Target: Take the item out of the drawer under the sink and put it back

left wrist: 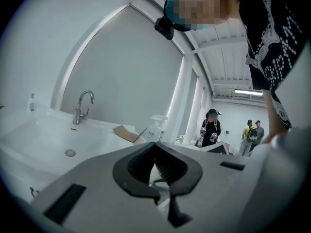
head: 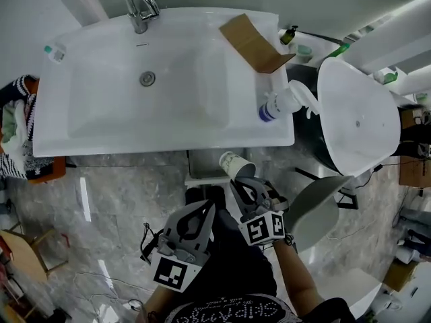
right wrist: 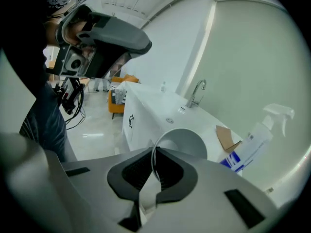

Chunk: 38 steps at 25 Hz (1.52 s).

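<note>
A white paper cup (head: 234,163) hangs tilted just below the front edge of the white sink (head: 168,142), over the open grey drawer (head: 202,161) beneath it. My right gripper (head: 240,182) is shut on the cup's rim; in the right gripper view the thin rim of the cup (right wrist: 183,142) sits pinched between the black pads of the right gripper (right wrist: 154,153), mouth facing the camera. My left gripper (head: 209,208) is lower left of the cup, apart from it. In its own view the left gripper (left wrist: 155,146) has its tips together with nothing held.
On the sink top stand a faucet (head: 140,9), a piece of cardboard (head: 254,42), a spray bottle (head: 283,103) and a small bottle (head: 55,52). A large white tub-like object (head: 357,116) stands to the right. The floor is marble, and clutter lies at the left.
</note>
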Motion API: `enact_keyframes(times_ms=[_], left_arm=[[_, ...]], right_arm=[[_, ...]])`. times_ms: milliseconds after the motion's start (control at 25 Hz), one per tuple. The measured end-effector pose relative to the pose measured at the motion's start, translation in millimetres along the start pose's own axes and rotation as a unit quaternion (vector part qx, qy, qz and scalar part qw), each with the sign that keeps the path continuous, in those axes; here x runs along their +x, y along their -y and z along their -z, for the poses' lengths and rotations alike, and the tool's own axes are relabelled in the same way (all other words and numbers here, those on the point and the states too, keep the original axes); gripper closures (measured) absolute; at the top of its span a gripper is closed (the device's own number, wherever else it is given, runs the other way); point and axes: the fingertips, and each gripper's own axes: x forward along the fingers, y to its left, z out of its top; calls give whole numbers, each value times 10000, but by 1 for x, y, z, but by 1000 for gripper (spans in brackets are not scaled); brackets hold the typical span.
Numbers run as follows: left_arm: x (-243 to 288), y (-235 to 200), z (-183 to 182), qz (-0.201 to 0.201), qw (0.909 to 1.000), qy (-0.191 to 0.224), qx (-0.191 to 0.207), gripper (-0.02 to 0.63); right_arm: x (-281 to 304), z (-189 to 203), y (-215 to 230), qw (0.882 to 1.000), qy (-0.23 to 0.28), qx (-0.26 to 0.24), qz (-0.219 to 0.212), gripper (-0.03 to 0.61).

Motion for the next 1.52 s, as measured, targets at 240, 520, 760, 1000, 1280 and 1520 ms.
enact_keyframes(times_ms=[240,520,760,1000,1280,1520], left_arm=[[6,-9,13,-172,9997,-162,-110,614],[9,-17,38,-383,9980,-428,-278,614],[14,-23,58,-457,9962,-581,-460,614],[15,-23,72,-531,9946,-683,-573,613],[16,-24,79,-571,9938,-738,-597,614],[16,-23,83,-589,9935,-752,-625,614]], right_arm=[[33,31,-6,9987,-257,-217,-372,554],[69,54,-18,9950,-529,-211,-816,554],[103,75,-21,9921,-641,-308,-1037,555],[123,92,-32,9876,-797,-406,-1288,555],[145,112,-41,9826,-996,-609,-1446,555],[164,128,-45,9780,-1220,-652,-1562,555]])
